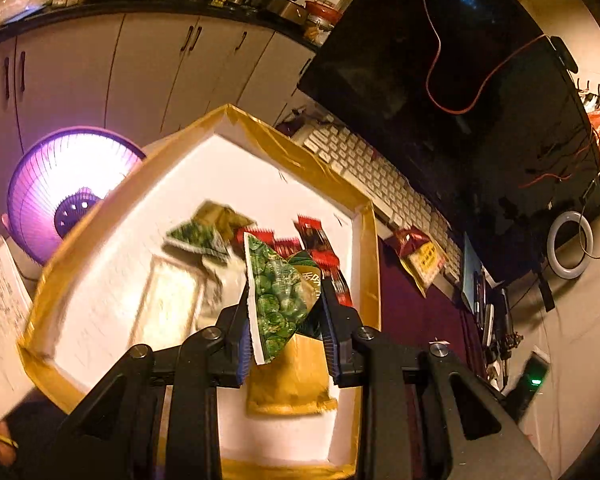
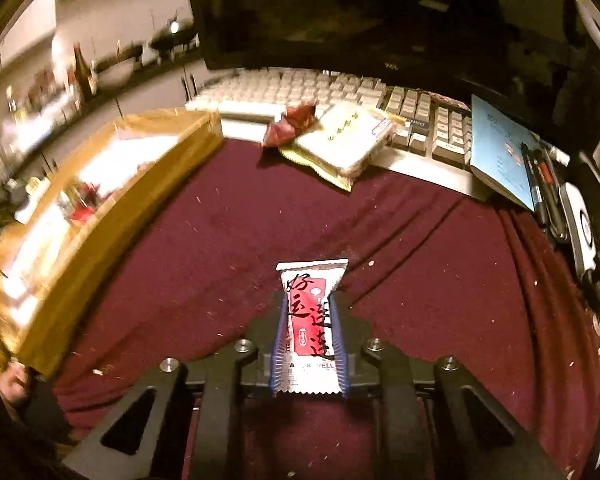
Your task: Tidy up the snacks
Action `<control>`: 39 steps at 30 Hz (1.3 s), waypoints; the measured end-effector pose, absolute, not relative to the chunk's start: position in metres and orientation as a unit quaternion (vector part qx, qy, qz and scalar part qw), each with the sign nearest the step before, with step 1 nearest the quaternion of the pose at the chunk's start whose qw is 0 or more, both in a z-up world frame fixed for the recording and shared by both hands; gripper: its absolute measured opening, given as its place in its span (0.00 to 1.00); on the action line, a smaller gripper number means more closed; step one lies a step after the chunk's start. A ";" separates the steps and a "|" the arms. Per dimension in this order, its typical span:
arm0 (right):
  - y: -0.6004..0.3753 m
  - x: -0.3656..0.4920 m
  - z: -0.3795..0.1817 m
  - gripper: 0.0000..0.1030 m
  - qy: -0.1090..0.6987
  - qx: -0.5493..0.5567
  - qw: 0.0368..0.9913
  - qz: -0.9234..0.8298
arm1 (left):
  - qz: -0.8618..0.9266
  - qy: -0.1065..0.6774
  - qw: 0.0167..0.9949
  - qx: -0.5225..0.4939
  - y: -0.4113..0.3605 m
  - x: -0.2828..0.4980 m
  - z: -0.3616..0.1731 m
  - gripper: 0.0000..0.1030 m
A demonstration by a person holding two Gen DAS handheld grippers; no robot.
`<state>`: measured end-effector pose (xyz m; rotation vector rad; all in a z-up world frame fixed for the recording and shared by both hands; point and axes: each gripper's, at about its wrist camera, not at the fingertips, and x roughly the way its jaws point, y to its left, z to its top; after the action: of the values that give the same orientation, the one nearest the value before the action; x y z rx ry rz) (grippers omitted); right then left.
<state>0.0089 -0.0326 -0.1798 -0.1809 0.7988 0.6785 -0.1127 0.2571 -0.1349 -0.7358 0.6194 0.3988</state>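
Note:
My left gripper (image 1: 285, 296) is shut on a green pea snack packet (image 1: 278, 292) and holds it above the white foam box with tan-taped rim (image 1: 100, 216). Inside the box lie another green packet (image 1: 198, 238), red packets (image 1: 320, 240) and tan packets (image 1: 288, 380). My right gripper (image 2: 309, 320) is shut on a red-and-white snack packet (image 2: 310, 320) above the maroon cloth (image 2: 220, 240). The box shows blurred at the left of the right wrist view (image 2: 112, 184). A red packet (image 2: 290, 122) and a pale yellow packet (image 2: 344, 140) lie by the keyboard.
A white keyboard (image 2: 300, 88) and a dark monitor (image 1: 460, 100) stand behind the cloth. A purple colander (image 1: 60, 192) sits left of the box. A blue booklet with pens (image 2: 508, 152) lies at the right. Kitchen cabinets (image 1: 140, 60) are behind.

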 end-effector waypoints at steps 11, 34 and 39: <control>0.085 0.022 -0.094 0.19 0.375 -0.045 0.800 0.467 | 0.235 0.326 0.860 -0.316 0.320 -0.045 -0.121 0.25; 0.166 0.091 -0.123 0.50 0.464 0.003 0.741 0.486 | 0.220 0.373 0.850 -0.300 0.310 -0.016 -0.133 0.68; 0.108 0.088 -0.099 0.60 0.436 0.046 0.742 0.508 | 0.205 0.346 0.876 -0.264 0.251 -0.032 -0.113 0.72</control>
<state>0.0880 0.1077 -0.0986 0.1000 0.9552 1.1134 -0.0325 0.2508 -0.1126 -0.5518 0.7230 0.4268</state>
